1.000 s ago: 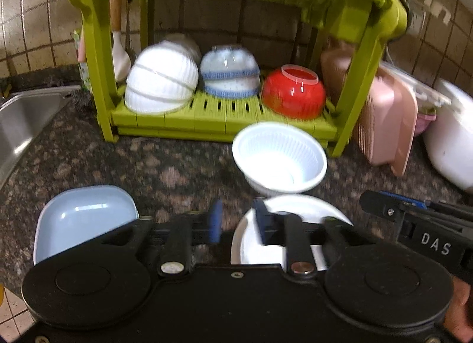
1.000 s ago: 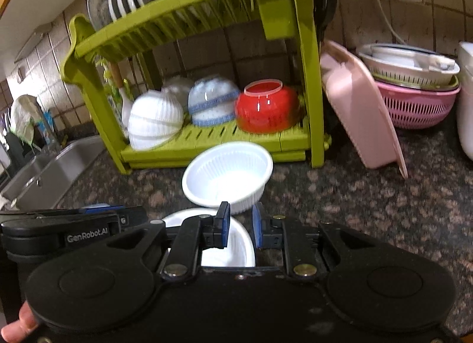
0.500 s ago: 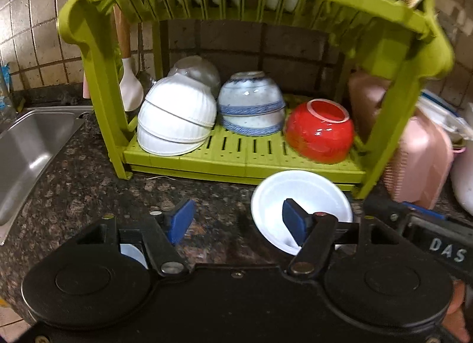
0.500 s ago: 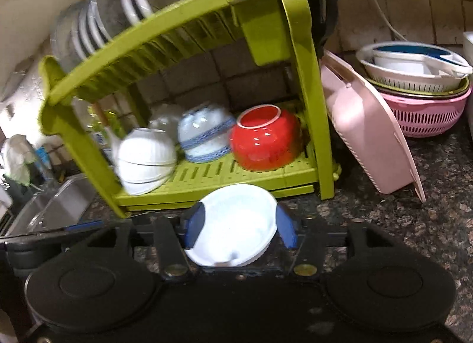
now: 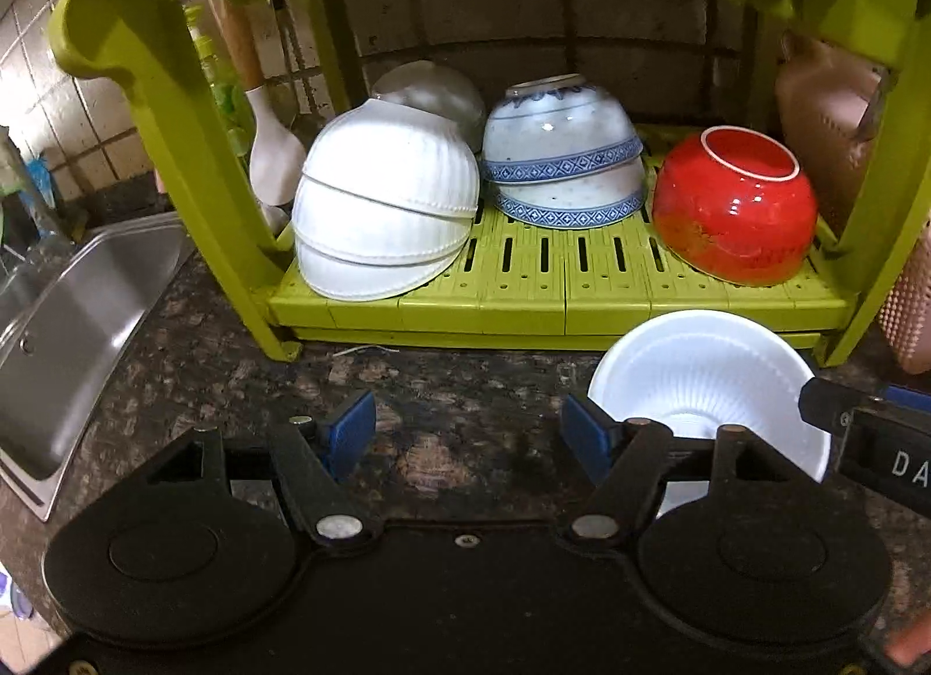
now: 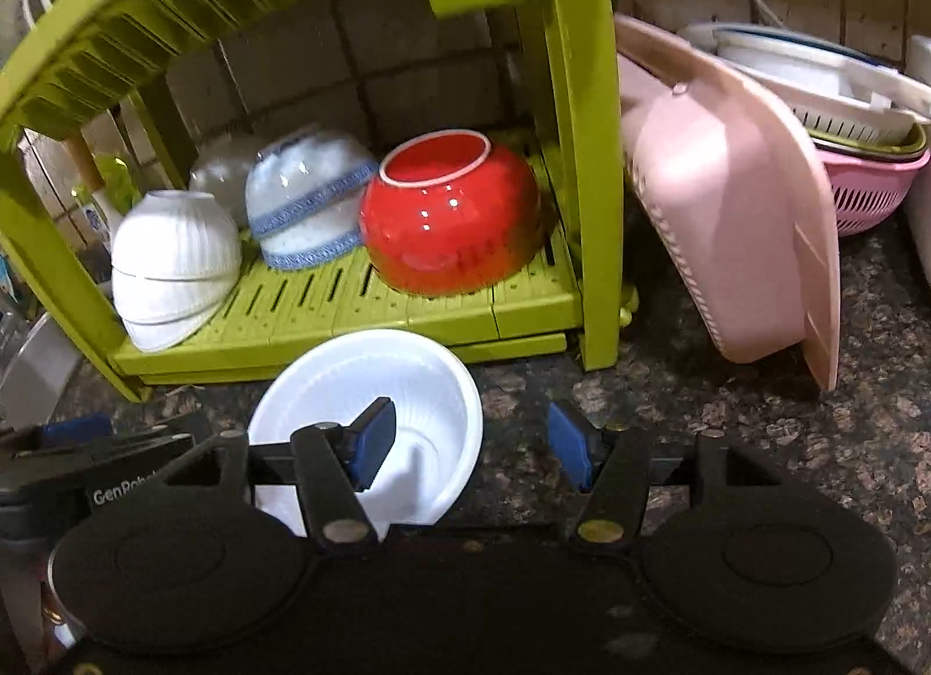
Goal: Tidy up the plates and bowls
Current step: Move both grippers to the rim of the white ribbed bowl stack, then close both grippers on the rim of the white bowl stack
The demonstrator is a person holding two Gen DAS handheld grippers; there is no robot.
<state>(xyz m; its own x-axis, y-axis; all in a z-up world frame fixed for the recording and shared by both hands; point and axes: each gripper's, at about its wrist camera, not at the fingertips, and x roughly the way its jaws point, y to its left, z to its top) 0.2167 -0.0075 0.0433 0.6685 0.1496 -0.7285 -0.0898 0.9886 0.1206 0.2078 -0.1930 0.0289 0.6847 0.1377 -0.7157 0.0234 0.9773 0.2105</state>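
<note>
Clear bowl (image 5: 430,93) behind, perhaps glass

Home kitchen: steel sink (image 5: 75,326), green dish rack (image 5: 523,297) w/ bowls, tiled wall, granite counter (image 6: 756,442)

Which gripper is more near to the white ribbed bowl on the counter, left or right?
Right. The right gripper has its left finger over the white ribbed bowl, rim between the open jaws. The left gripper is open over bare counter, left of the bowl.

left tongs (image 5: 468,436) gape over counter, white bowl (image 5: 707,378) beside
</note>
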